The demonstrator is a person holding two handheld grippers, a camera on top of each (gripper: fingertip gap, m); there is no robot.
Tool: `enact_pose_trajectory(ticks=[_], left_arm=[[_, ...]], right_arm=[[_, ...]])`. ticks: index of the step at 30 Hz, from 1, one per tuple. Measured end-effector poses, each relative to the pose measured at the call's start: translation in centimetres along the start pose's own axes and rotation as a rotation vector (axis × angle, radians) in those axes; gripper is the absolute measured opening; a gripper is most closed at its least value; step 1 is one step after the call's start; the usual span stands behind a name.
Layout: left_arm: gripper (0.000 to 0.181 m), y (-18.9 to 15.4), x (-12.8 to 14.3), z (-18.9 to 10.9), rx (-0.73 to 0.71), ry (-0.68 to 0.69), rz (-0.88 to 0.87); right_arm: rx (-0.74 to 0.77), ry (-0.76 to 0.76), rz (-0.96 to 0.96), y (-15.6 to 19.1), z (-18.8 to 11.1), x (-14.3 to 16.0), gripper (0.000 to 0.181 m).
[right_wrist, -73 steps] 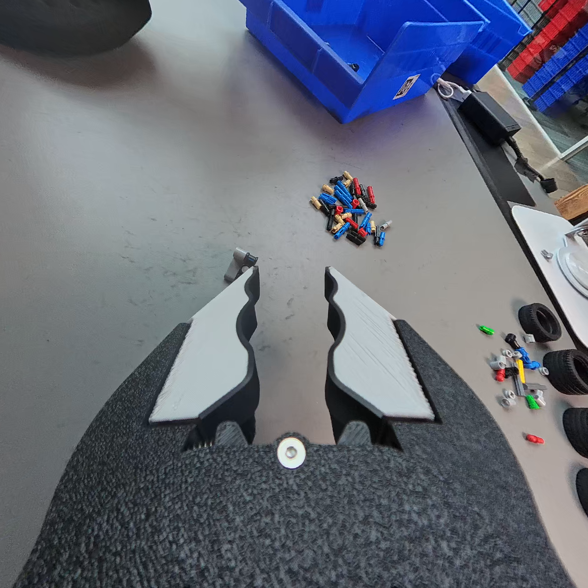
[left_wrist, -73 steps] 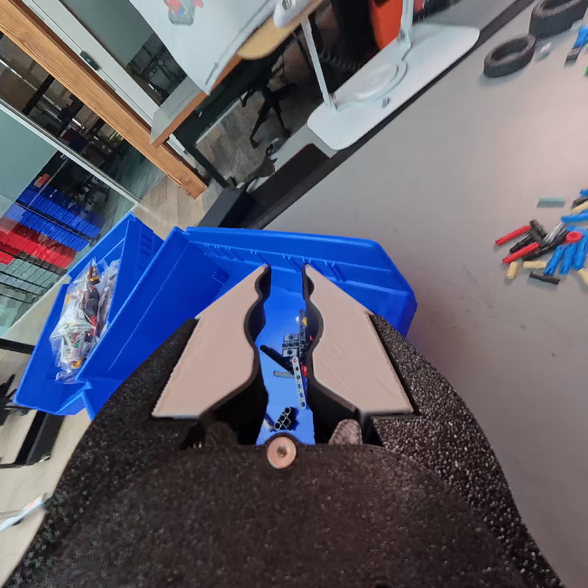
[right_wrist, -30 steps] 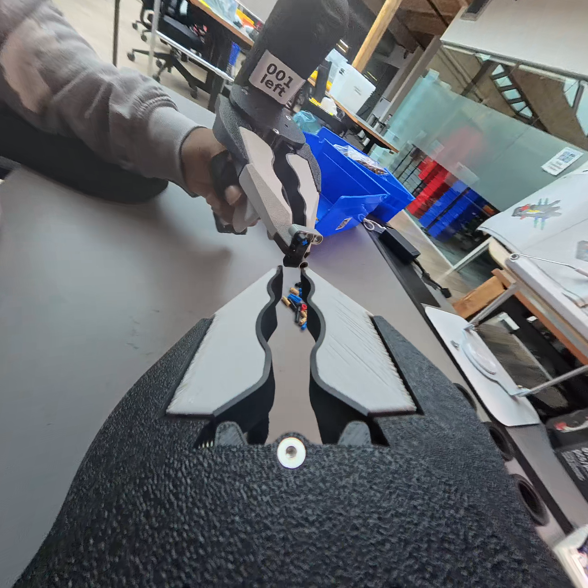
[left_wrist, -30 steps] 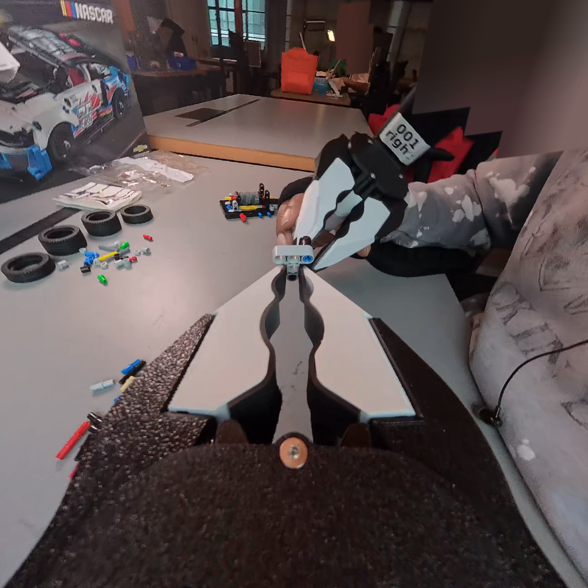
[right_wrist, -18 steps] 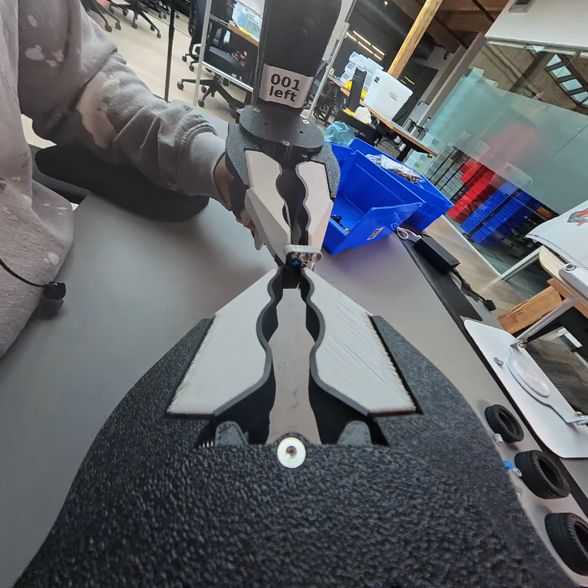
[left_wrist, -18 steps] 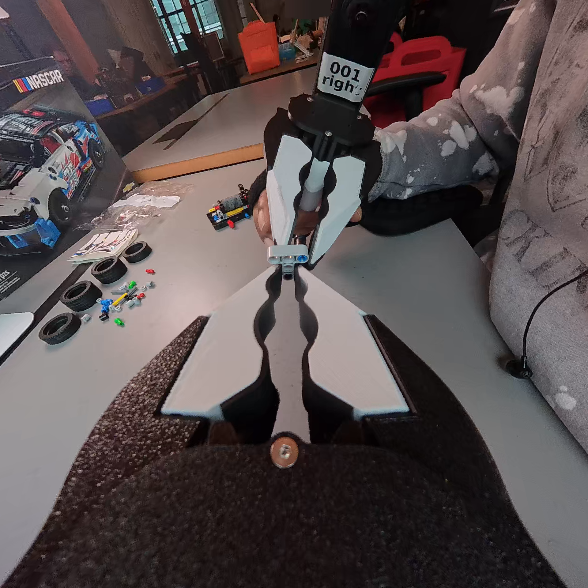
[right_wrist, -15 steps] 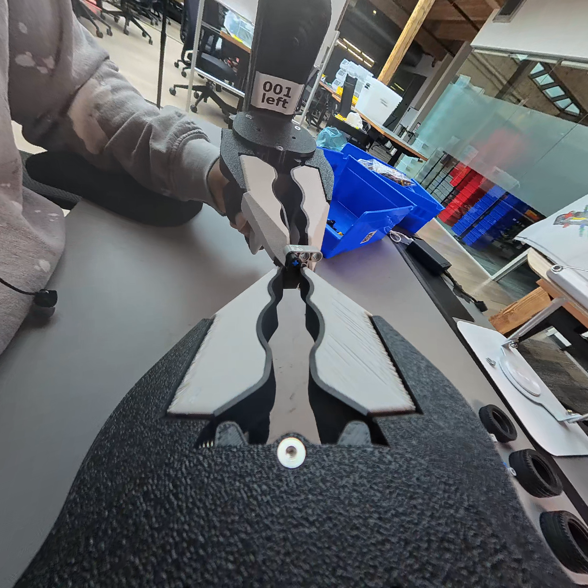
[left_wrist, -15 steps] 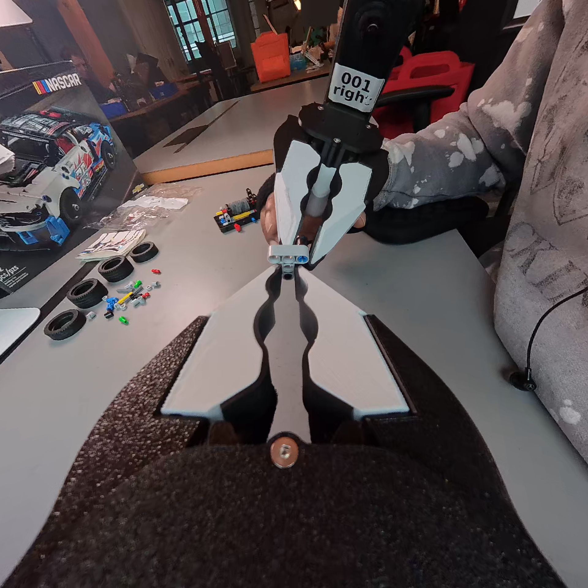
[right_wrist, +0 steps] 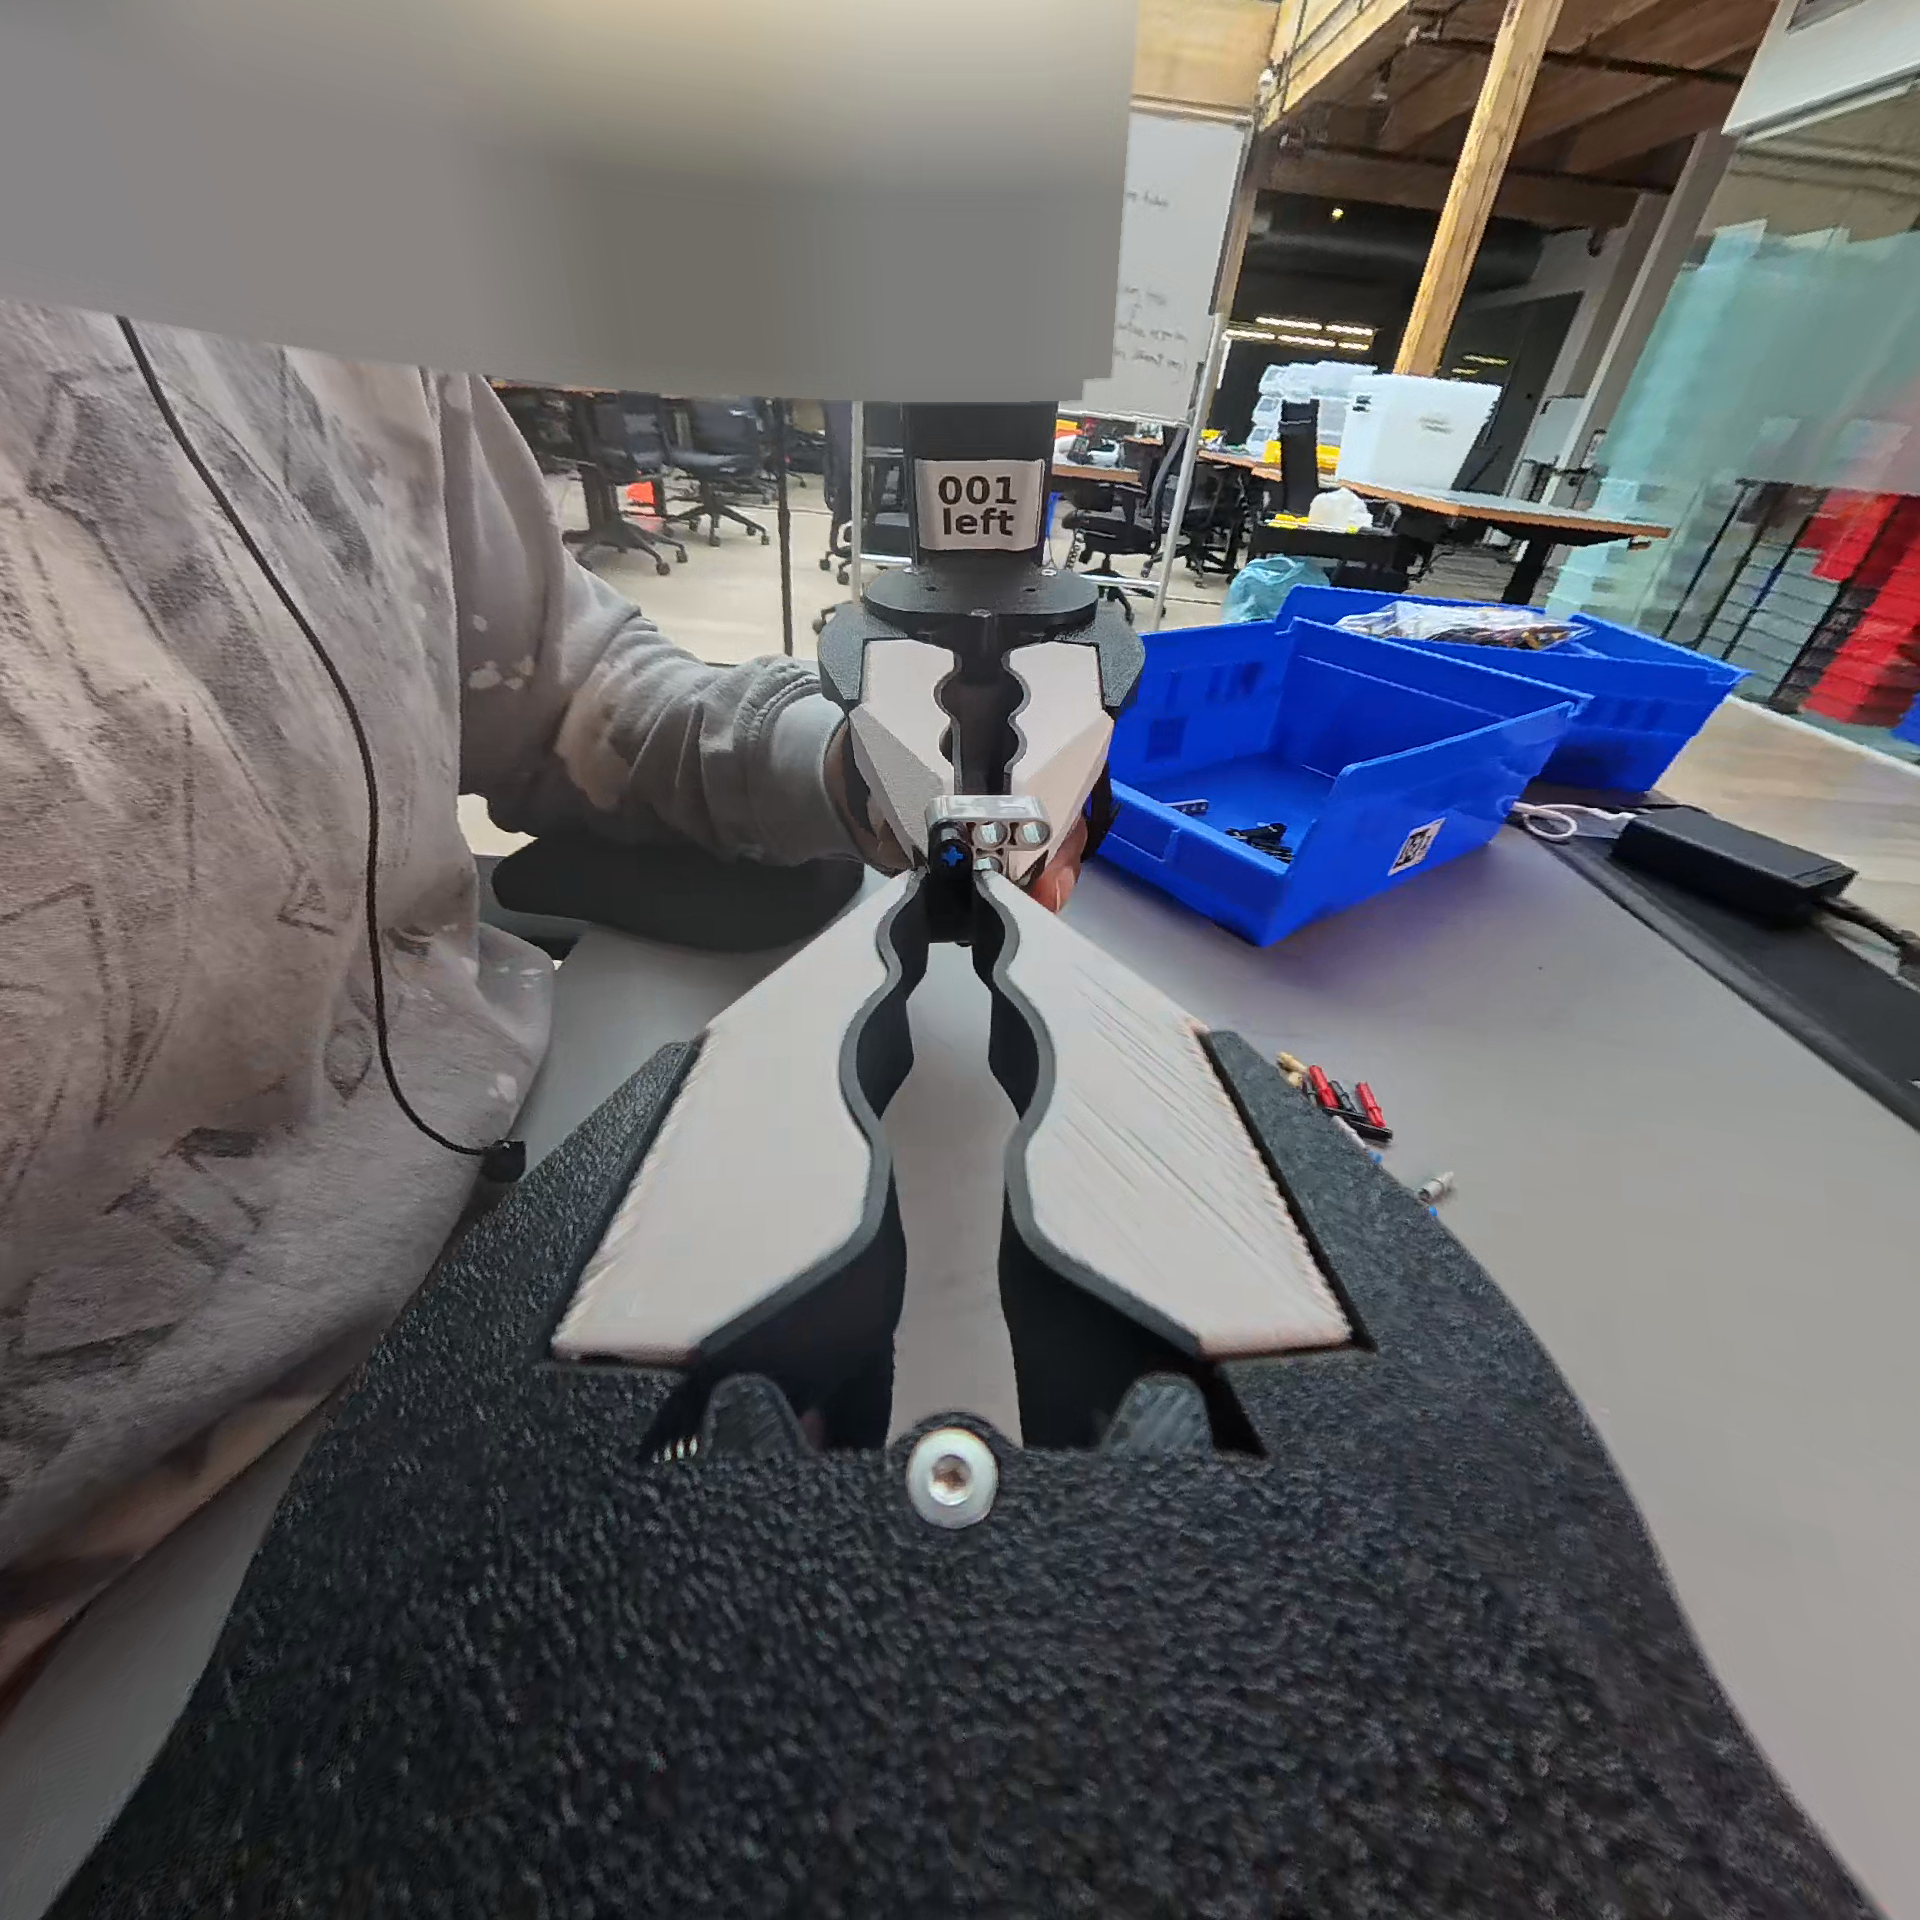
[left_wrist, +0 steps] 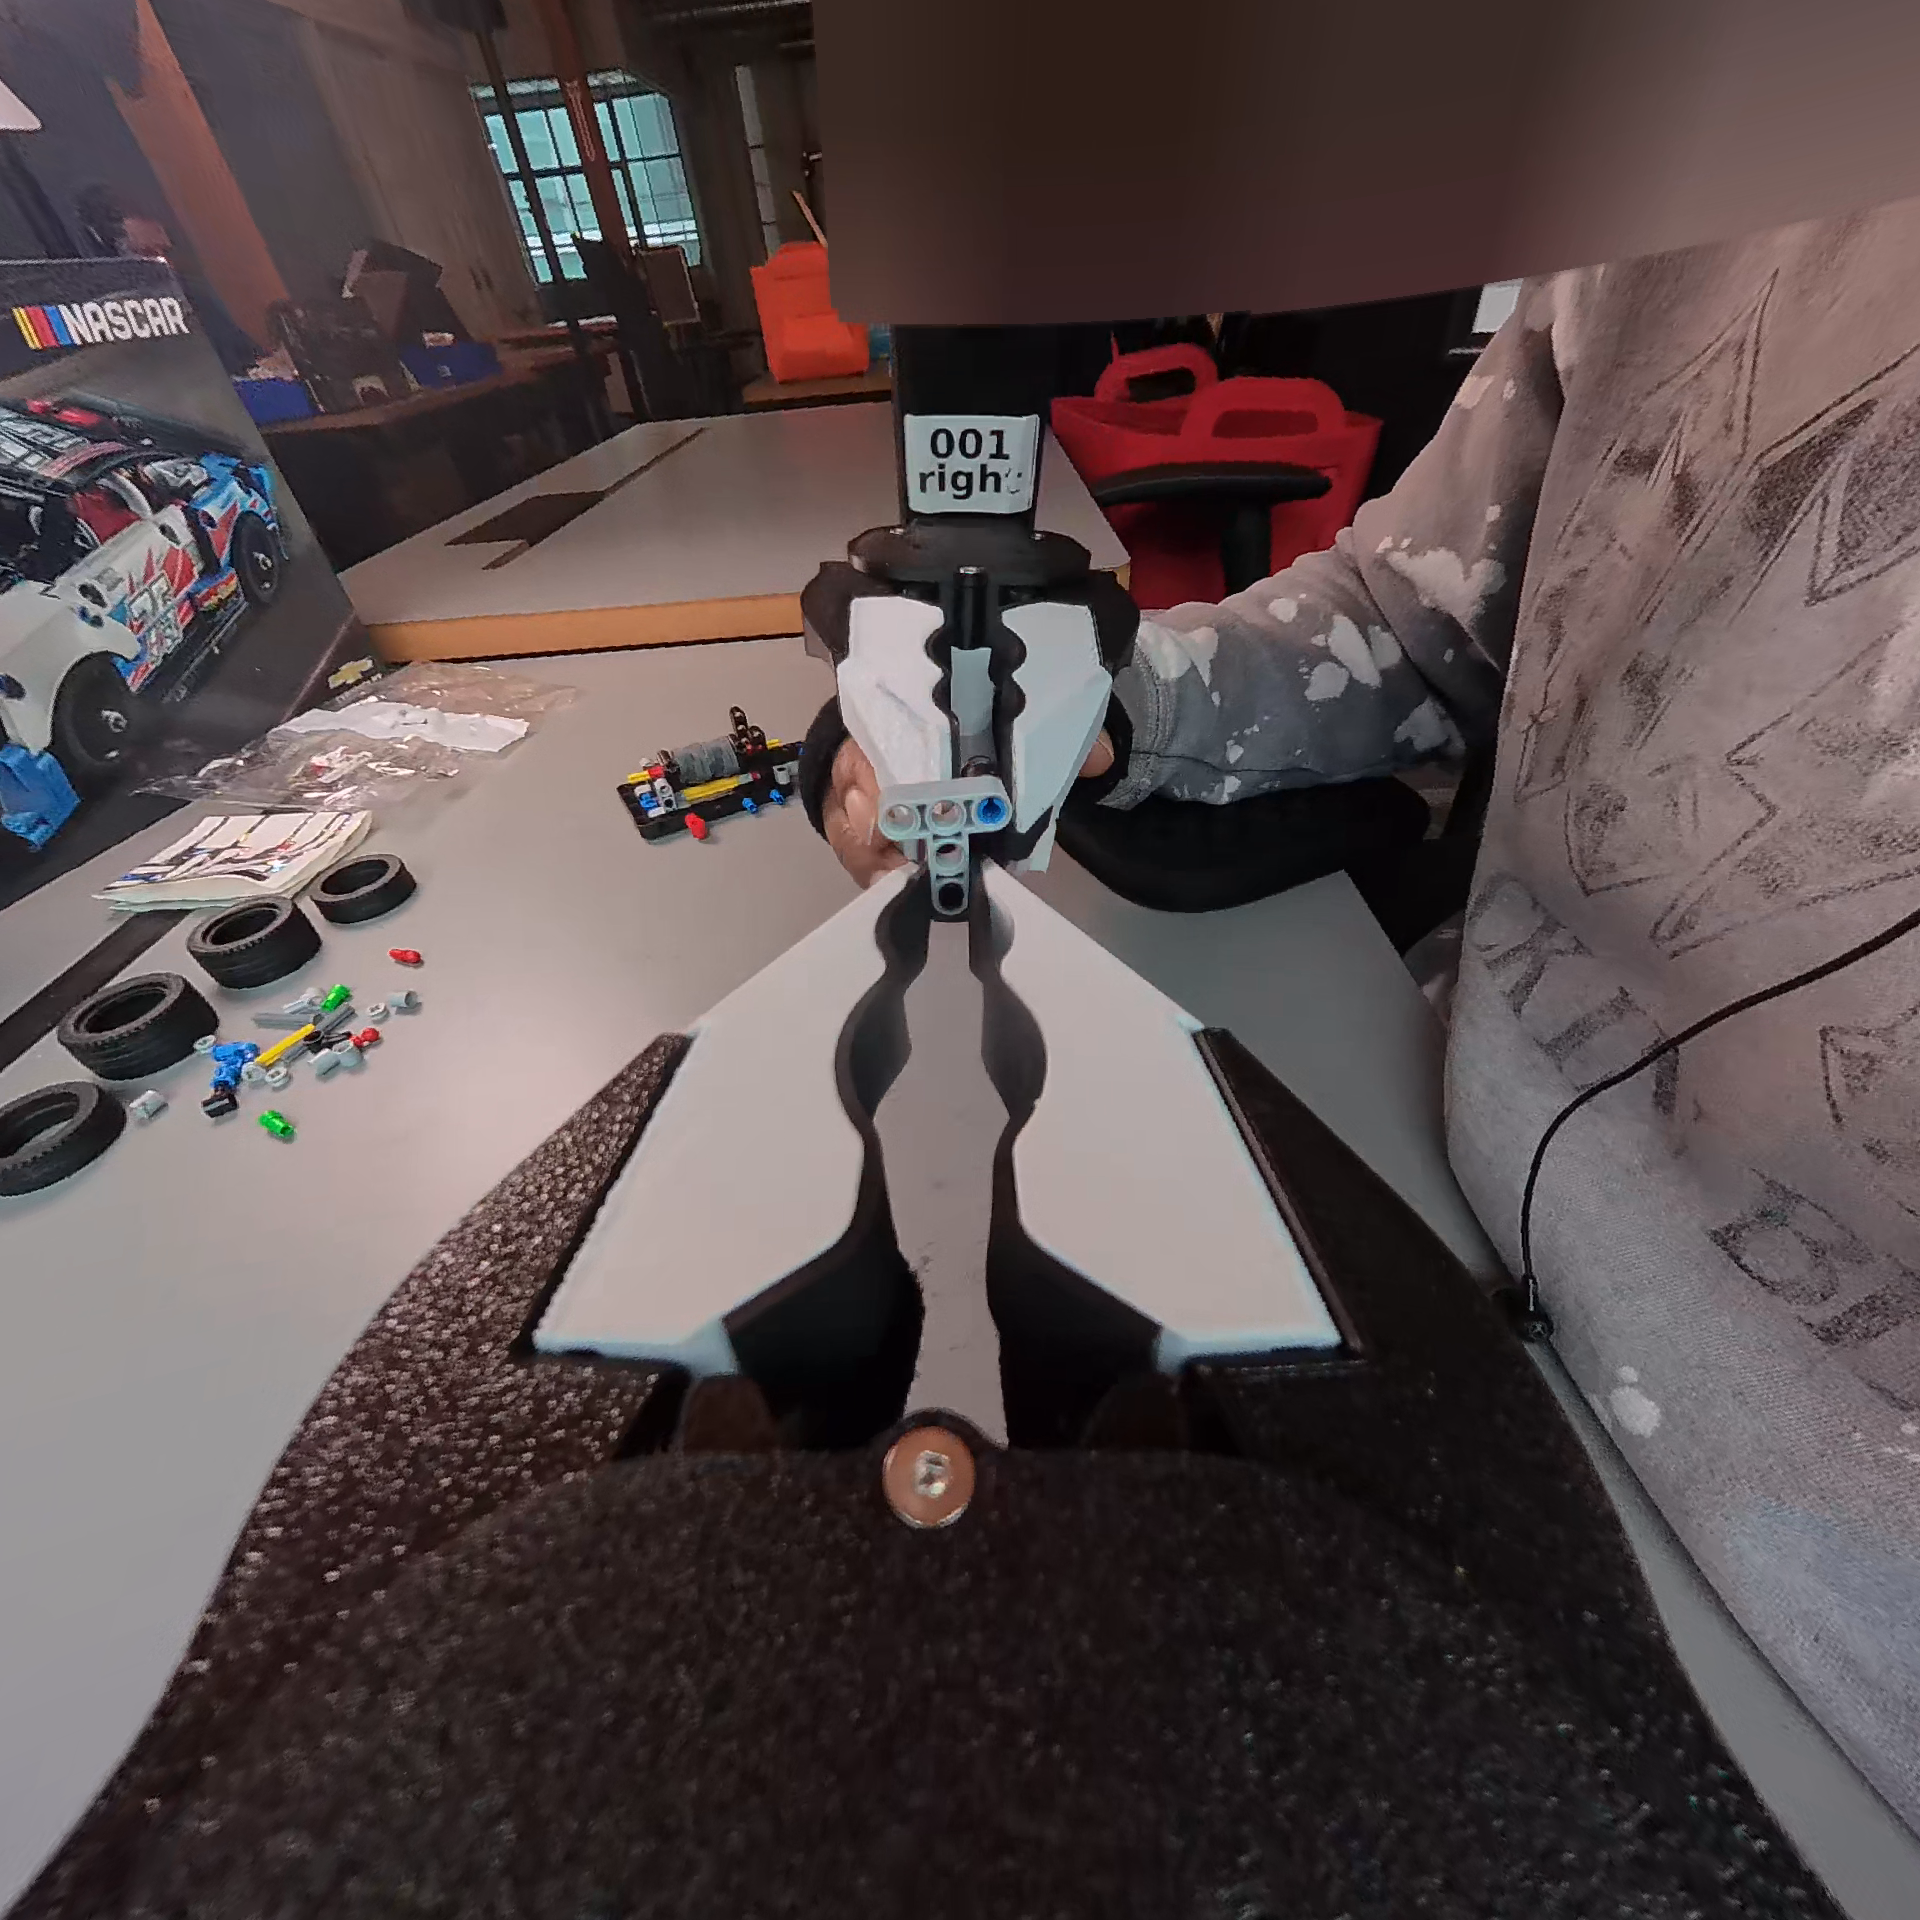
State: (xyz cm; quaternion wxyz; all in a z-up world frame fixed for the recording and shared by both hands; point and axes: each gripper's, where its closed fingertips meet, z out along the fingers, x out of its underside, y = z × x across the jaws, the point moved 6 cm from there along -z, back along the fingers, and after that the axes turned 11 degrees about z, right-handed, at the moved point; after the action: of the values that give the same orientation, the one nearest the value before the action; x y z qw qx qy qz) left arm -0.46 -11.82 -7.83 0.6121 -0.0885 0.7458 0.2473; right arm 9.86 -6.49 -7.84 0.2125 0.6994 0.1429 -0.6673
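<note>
My left gripper (left_wrist: 951, 891) is shut on the stem of a grey T-shaped beam (left_wrist: 943, 817) with round holes, held above the grey table (left_wrist: 520, 1091). My right gripper (right_wrist: 948, 891) faces it tip to tip and is shut on a small black piece (right_wrist: 948, 883) with a blue pin. The blue pin (left_wrist: 992, 810) sits in an end hole of the beam. The right gripper (left_wrist: 966, 795) also shows head-on in the left wrist view. The left gripper (right_wrist: 987, 831) with the beam (right_wrist: 989, 808) shows in the right wrist view. A person's hands and grey sleeves hold both.
Black tyres (left_wrist: 249, 940), loose coloured small parts (left_wrist: 301, 1039), a black part-built assembly (left_wrist: 712, 779), a sticker sheet (left_wrist: 239, 847) and a picture box (left_wrist: 114, 540) lie left. Blue bins (right_wrist: 1340, 769), a black power adapter (right_wrist: 1725, 862) and red pins (right_wrist: 1345, 1107) are at the right. Both grippers' tips are close together, under 4 cm apart.
The left gripper left the blue bin and the open right gripper left the table. Both shut on parts, rose and met tip to tip. In the last half second they lined up head-on.
</note>
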Motion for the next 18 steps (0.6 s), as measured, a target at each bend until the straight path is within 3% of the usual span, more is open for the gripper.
enact_pose_trajectory(ticks=[5,7,8,11,15,18], left_arm=[[0.007,0.1,-0.2,-0.4,0.029,-0.042,-0.059],[0.006,1.9,-0.9,-3.5,-0.057,-0.156,-0.144],[0.004,2.5,-0.8,-4.4,-0.100,-0.153,-0.151],[0.007,2.4,-0.1,-3.2,-0.080,-0.109,-0.161],[0.007,2.7,2.1,-2.0,-0.074,-0.006,-0.261],[0.007,1.8,4.9,-0.4,-0.039,0.249,-0.265]], right_arm=[[-0.045,-0.031,0.065,-0.5,-1.2,-0.4,0.007],[0.041,-0.164,0.133,-2.8,-5.1,-1.9,0.007],[0.070,-0.145,0.113,-3.1,-5.5,-1.9,0.007],[0.028,-0.104,0.117,-2.3,-2.7,-0.8,0.007],[-0.014,-0.175,0.214,-2.5,-2.7,-1.3,0.008],[-0.011,-0.198,0.252,-2.6,-3.0,-1.3,0.008]])
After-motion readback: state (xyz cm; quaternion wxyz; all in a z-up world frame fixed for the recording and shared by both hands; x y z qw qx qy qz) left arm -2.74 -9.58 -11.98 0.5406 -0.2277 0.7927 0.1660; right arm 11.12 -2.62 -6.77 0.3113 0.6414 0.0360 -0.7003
